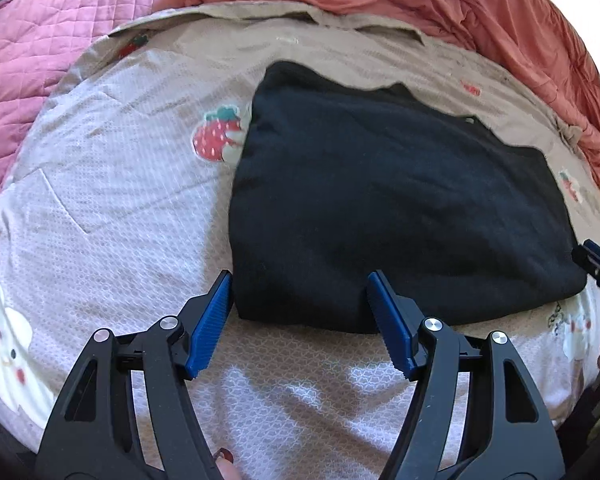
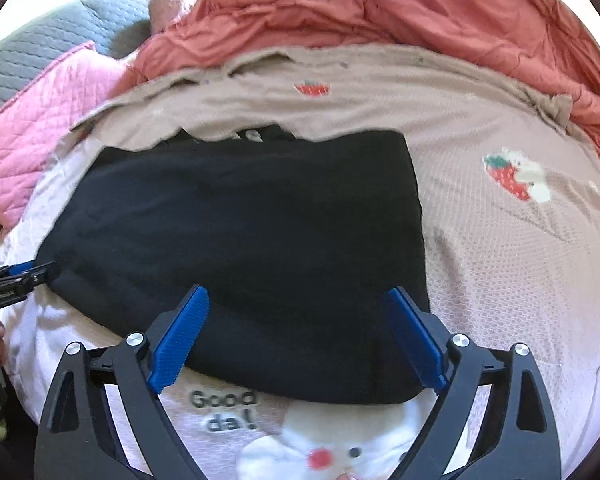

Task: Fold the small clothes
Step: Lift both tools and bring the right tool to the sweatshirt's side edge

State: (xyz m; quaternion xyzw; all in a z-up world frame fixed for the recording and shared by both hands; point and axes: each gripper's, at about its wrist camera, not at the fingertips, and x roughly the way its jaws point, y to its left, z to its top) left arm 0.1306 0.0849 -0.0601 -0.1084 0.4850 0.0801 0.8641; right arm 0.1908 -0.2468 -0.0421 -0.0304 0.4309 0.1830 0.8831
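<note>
- A black garment [image 1: 400, 200], already folded into a thick rectangular pad, lies flat on a strawberry-print bed cover [image 1: 112, 184], directly ahead of both tools with its long axis running side to side between them.
- The left gripper [image 1: 300, 320] straddles the near left corner of the pad, its blue jaws standing fairly wide; one pad sits just beside the cloth's left edge, the other over its near hem, with no squeeze on the fabric.
- The right gripper [image 2: 300, 328] hangs over the near right corner, jaws spread very wide and clamping nothing, the hem running between them.
- Both tools look about equally close to the near hem, so a next fold would likely start from that edge.
- The cloth appears dark, soft and matte; its far edge is uneven, with a small label [image 2: 252, 135] showing there.
- A coral quilt [image 2: 380, 12] and a pink quilted blanket [image 1: 40, 64] are heaped beyond it.
</note>
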